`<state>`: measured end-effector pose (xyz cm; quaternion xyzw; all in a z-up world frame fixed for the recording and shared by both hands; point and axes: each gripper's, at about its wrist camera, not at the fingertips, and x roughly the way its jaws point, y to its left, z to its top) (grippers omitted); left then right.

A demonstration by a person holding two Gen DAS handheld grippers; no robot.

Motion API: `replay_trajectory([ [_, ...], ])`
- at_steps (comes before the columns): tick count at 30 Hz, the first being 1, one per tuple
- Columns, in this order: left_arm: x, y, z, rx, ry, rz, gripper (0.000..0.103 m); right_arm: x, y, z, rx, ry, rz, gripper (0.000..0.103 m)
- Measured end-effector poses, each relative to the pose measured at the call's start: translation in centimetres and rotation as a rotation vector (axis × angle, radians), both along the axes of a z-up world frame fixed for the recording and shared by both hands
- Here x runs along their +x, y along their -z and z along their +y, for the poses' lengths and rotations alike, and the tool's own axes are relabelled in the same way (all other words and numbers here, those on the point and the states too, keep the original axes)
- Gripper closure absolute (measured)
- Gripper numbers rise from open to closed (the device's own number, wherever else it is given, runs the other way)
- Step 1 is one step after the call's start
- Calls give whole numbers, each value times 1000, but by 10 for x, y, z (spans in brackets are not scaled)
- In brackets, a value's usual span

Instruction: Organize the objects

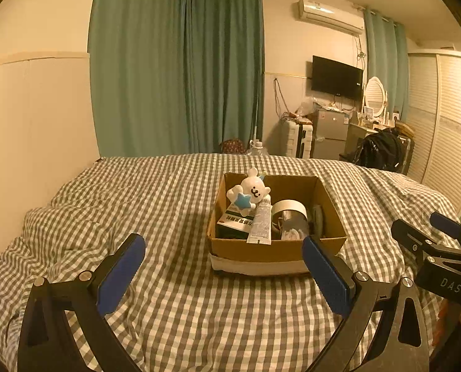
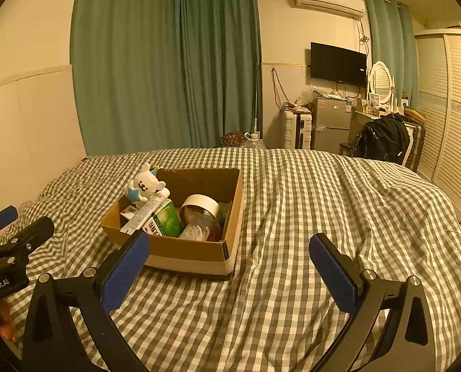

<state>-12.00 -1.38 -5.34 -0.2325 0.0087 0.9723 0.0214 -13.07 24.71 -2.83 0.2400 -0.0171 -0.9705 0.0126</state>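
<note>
tube slants lengthwise in cardboard box, cap up; both grippers' fingers released.

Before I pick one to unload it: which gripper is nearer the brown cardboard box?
Left. The left gripper faces the brown cardboard box almost squarely; the right gripper sits off to its right, box by its left finger.

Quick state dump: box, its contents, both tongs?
cardboard box: open-topped, sitting on the checked bedspread
bear figure: on top of the pile at the box's far left corner
tube: lying tilted across the green carton
jar: on its side, white lid on
left tongs: open, empty
right tongs: open, empty
</note>
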Motion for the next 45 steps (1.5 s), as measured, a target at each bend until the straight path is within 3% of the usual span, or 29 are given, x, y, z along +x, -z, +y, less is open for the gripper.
replay_trajectory([
  [45, 3, 1, -1, -19, 10, 14, 0, 1, 0, -8, -2, -15, -23, 0],
])
